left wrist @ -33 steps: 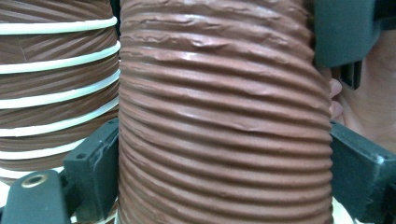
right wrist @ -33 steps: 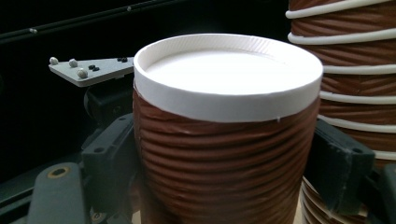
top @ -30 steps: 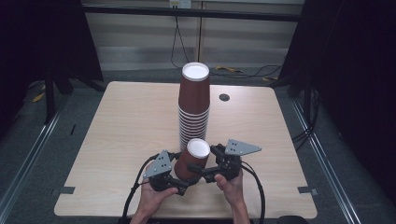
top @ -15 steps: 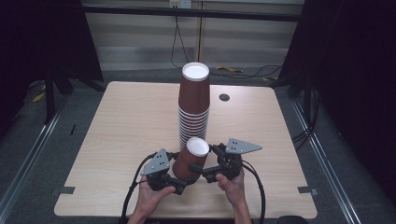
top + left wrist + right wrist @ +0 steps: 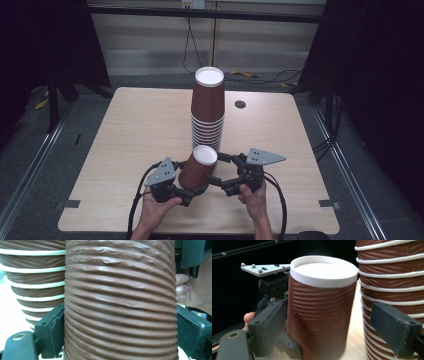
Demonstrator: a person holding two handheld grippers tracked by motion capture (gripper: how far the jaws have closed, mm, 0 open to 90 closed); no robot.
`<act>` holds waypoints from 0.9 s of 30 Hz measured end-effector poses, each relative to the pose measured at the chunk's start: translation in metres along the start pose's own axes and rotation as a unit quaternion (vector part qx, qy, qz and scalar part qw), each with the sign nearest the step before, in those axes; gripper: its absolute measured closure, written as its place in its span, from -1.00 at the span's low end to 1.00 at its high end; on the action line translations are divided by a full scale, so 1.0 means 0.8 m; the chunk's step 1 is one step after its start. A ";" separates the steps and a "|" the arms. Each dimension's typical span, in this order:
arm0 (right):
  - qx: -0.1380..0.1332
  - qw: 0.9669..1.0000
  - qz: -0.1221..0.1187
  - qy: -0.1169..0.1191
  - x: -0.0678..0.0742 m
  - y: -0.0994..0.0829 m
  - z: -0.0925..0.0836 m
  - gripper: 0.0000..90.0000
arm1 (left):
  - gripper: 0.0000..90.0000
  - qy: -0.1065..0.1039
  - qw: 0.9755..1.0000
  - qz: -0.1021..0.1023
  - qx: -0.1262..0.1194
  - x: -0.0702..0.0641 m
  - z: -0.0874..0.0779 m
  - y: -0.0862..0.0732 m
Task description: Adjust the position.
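Separation of one cup [image 5: 198, 168] from the inverted stack [image 5: 208, 112] appeared complete: it stood mouth-down on the table [image 5: 125, 135] just before the stack, pinched by the left gripper [image 5: 192, 190]. The right gripper [image 5: 218, 169] had just been opening, its jaws spread and clear of the cup wall. Next move likely called for carrying the cup aside without nudging the stack.

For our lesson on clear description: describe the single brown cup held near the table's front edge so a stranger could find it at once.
Start at the wooden table and its tall stack of brown ribbed paper cups. Just in front stands a single cup, upside down with its white base up. Unlike the stacked cups it stands alone, clamped by the left gripper.
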State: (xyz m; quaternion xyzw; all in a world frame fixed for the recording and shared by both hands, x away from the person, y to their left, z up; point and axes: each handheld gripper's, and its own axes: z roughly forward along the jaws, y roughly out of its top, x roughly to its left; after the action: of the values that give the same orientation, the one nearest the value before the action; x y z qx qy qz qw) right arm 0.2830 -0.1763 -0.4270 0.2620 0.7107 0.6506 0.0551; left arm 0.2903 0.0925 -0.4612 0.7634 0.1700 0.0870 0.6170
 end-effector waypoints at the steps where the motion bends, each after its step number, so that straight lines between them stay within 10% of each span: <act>1: 0.003 1.000 0.002 0.001 0.000 0.000 0.000 -0.71 | -0.74 0.000 1.000 -0.003 0.000 0.000 -0.001 0.000; 20: 0.056 0.998 -0.029 -0.011 -0.004 0.002 -0.013 -0.70 | -0.74 -0.009 0.998 0.019 0.063 0.013 -0.013 0.004; 27: 0.083 0.996 -0.039 -0.019 -0.003 0.002 -0.011 -0.67 | -0.73 -0.005 0.993 0.044 0.106 0.014 -0.015 0.007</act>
State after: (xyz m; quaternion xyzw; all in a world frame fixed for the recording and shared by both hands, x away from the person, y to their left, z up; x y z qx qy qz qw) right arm 0.2815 -0.1854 -0.4249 0.2502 0.7709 0.5813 0.0723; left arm 0.2974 0.1065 -0.4539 0.8317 0.1413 0.0913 0.5292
